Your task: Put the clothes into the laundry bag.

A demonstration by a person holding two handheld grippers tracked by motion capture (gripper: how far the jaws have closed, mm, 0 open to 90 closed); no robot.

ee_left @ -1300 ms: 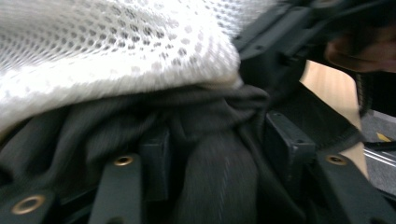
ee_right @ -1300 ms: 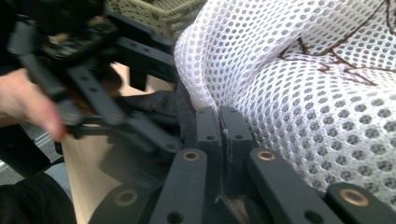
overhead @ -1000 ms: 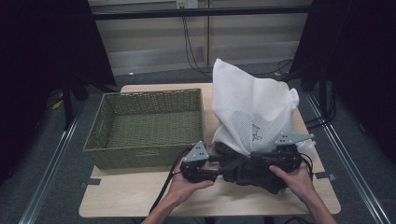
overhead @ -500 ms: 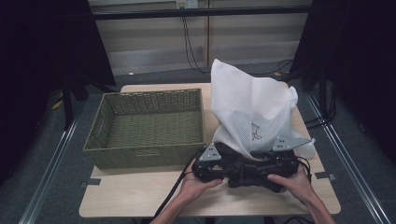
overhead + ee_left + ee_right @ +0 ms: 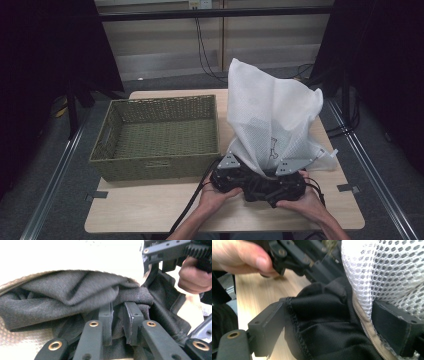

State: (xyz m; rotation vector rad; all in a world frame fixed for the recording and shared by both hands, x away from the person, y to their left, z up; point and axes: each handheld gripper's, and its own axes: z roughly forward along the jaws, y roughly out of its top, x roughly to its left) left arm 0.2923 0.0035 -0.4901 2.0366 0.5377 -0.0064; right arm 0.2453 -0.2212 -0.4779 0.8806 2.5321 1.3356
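A tall white mesh bag (image 5: 270, 115) stands crumpled at the table's right, with a black garment (image 5: 260, 189) at its base by the front edge. Both hands hold grippers low against that base. My left gripper (image 5: 246, 182) comes in from the left; its jaws have just been closing, and in the left gripper view the left gripper (image 5: 118, 315) pinches a fold of the black garment (image 5: 70, 297) under the white bag (image 5: 75, 255). My right gripper (image 5: 272, 187) has just been opening; the right gripper (image 5: 334, 325) stands wide, with black garment (image 5: 324, 340) and bag mesh (image 5: 387, 272) between its jaws.
An empty green woven basket (image 5: 155, 170) takes up the table's left half, close beside the left hand. Cables trail from the grippers over the front edge. A strip of bare wood (image 5: 150, 210) lies in front of the basket. Dark floor and rails surround the table.
The left hand has moved right to the bag's base. The right hand has sunk toward the table. The two grippers now sit closer together, and the bag's lower part has dropped.
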